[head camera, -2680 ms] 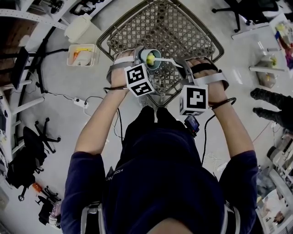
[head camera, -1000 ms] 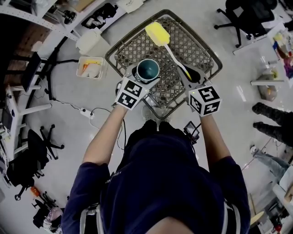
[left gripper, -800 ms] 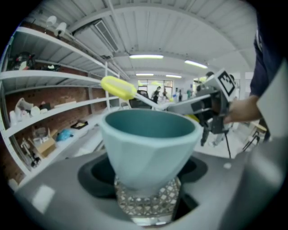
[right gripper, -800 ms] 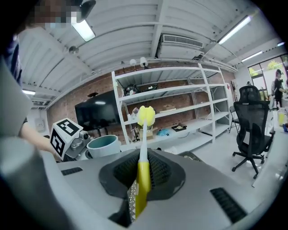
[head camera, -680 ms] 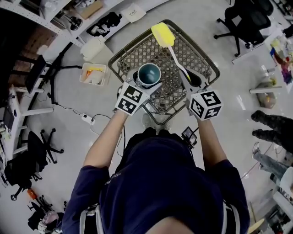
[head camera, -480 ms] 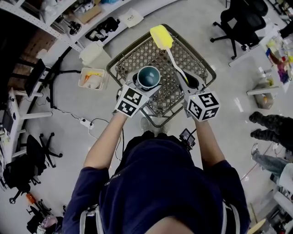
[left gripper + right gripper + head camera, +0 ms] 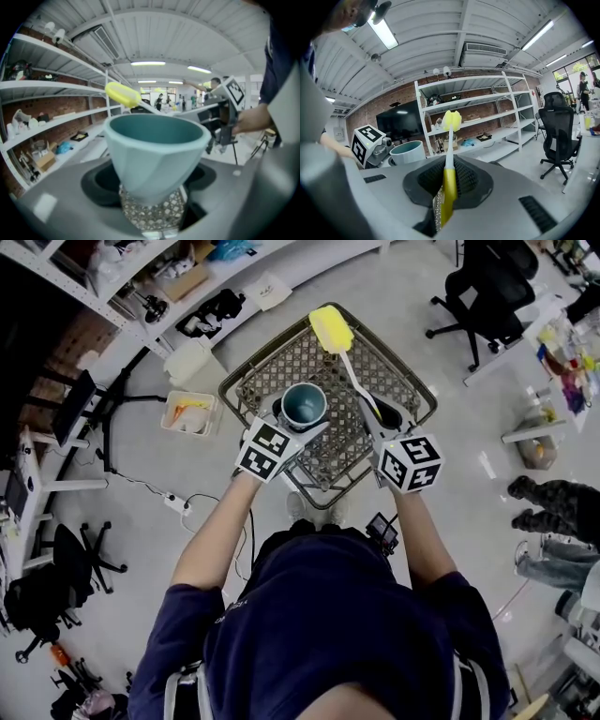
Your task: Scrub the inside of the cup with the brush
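While left gripper [image 7: 150, 213] clamps pale teal cup [image 7: 154, 150], mouth up, right gripper [image 7: 443, 206] grips yellow-headed, white-stemmed brush [image 7: 448, 171].

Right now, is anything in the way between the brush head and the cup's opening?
Nothing visible. The left gripper holds the cup, its mouth open and empty. The right gripper holds the brush with its yellow head out beyond the cup; only open air lies between them.

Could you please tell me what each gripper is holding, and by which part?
The left gripper holds the cup by its narrow base; the right gripper holds the brush by its yellow handle.
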